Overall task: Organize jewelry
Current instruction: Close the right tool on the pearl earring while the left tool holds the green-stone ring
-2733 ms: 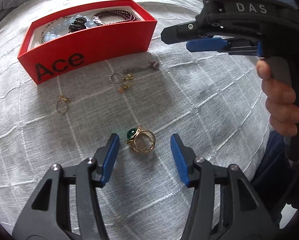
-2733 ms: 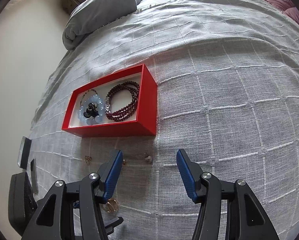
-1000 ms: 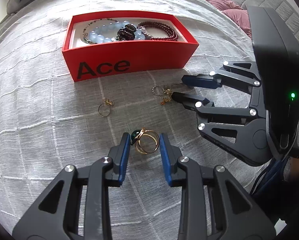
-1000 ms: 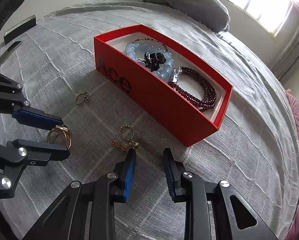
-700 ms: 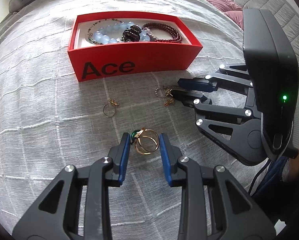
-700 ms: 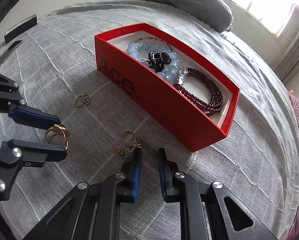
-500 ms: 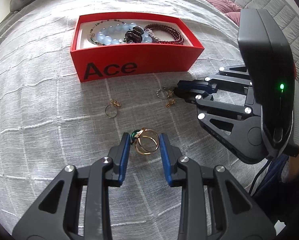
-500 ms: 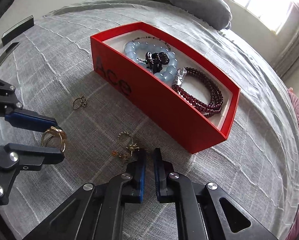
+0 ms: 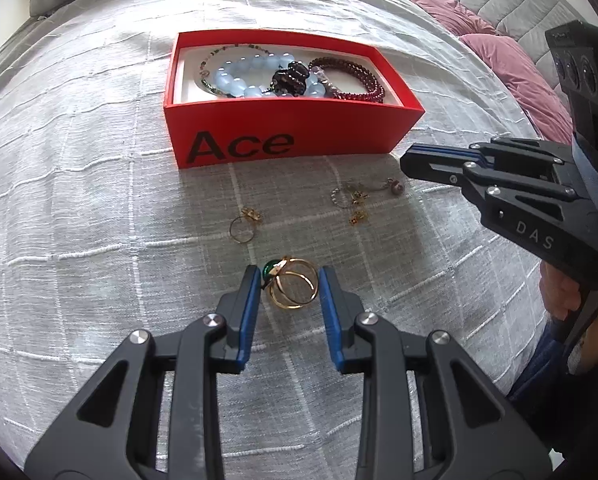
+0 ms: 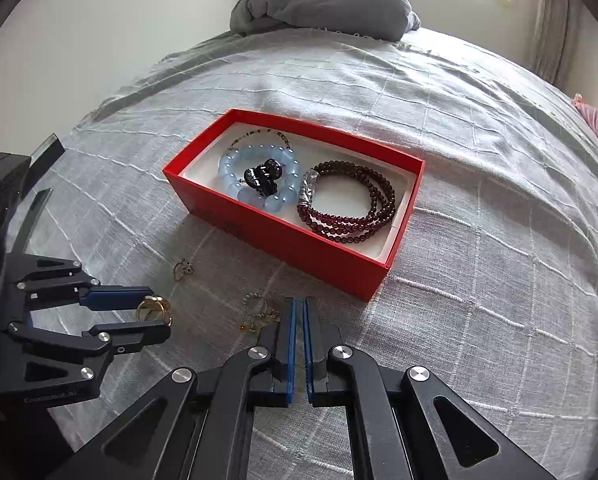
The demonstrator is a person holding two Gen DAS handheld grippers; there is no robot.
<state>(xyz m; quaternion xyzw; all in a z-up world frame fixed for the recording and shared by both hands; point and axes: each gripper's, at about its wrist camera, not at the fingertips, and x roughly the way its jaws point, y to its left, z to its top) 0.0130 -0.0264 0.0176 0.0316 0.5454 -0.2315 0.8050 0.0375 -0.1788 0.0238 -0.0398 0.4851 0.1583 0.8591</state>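
Note:
A red "Ace" box [image 9: 283, 142] sits on the grey bedspread and holds a pale blue bead bracelet [image 9: 243, 80] and a dark red bead bracelet [image 9: 355, 80]. My left gripper [image 9: 286, 280] is shut on a gold ring with a green stone [image 9: 293, 286], also visible in the right wrist view [image 10: 153, 308]. My right gripper [image 10: 299, 308] is shut with nothing visible between its pads; it hovers above the bedspread, seen in the left wrist view [image 9: 409, 164]. Earrings with a small pendant [image 9: 359, 198] lie in front of the box. A small gold ring [image 9: 243, 226] lies left of them.
A grey pillow [image 10: 323, 4] lies at the head of the bed. Pink cushions [image 9: 511, 68] lie at the right side. A dark flat object [image 10: 45, 150] rests on the bedspread at the far left of the right wrist view.
My right gripper closed fully beside the earrings, then lifted up and away from them with no visible catch. My left gripper stays shut on the green-stone ring.

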